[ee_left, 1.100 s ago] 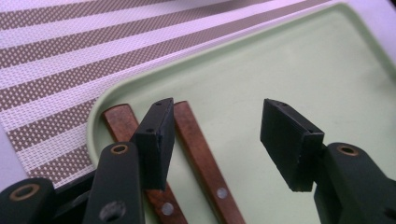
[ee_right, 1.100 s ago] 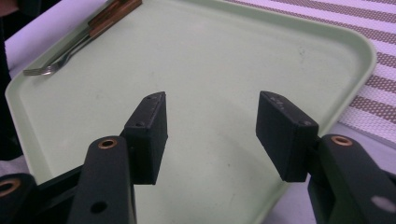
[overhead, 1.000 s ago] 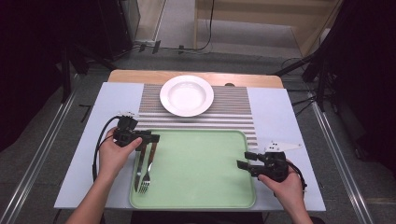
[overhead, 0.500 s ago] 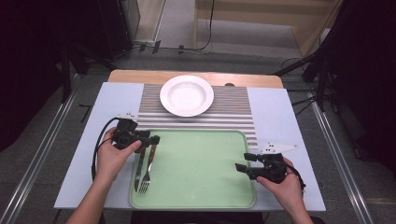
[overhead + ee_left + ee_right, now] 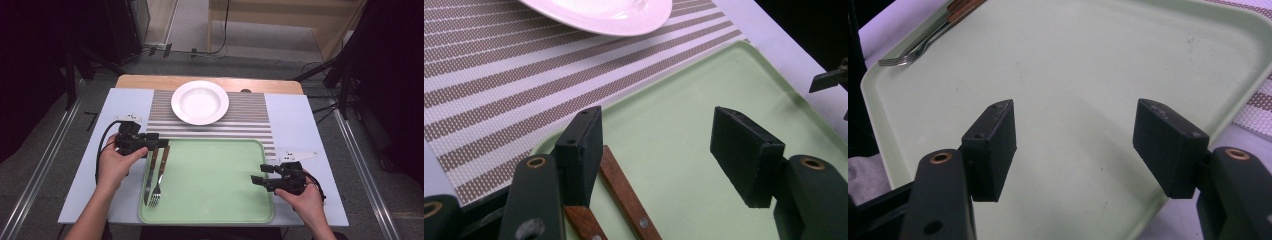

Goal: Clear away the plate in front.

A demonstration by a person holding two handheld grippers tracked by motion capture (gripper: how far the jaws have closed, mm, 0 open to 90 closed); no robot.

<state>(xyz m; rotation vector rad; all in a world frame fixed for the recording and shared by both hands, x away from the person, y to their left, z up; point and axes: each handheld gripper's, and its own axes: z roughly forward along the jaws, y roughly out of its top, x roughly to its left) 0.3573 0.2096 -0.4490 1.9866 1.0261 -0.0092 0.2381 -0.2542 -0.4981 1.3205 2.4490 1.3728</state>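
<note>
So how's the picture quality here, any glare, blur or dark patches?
High view: table evenly lit, surroundings fall into black, plate bright but not blown out. Left gripper view: jaws soft-edged up close, mild sheen on the tray. Right gripper view: tray looks grainy, fork slightly blurred.

White plate [image 5: 200, 102] sits on striped placemat [image 5: 250, 117] ahead of you, beyond green tray [image 5: 215, 182]; pale blue mat [image 5: 295, 112] covers wooden table [image 5: 150, 81] beneath.
</note>
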